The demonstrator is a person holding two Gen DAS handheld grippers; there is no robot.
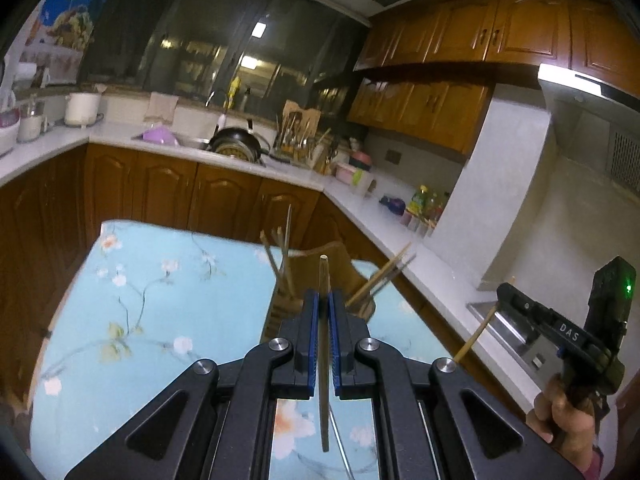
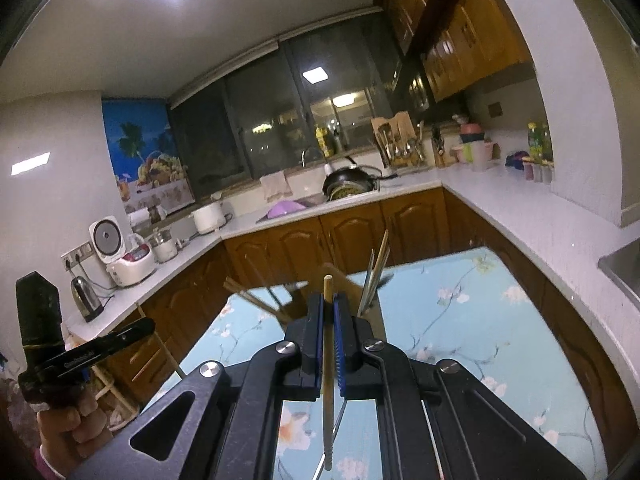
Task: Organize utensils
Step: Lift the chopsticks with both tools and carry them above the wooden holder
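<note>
Left hand-held gripper clamps chopstick; right hand-held gripper clamps another chopstick, both tilted slightly downward.

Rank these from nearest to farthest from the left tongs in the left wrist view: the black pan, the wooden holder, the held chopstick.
1. Chopstick, clamped in the left tongs.
2. Wooden holder, just ahead on the floral table.
3. Black pan, far back at the sink under the window.
</note>
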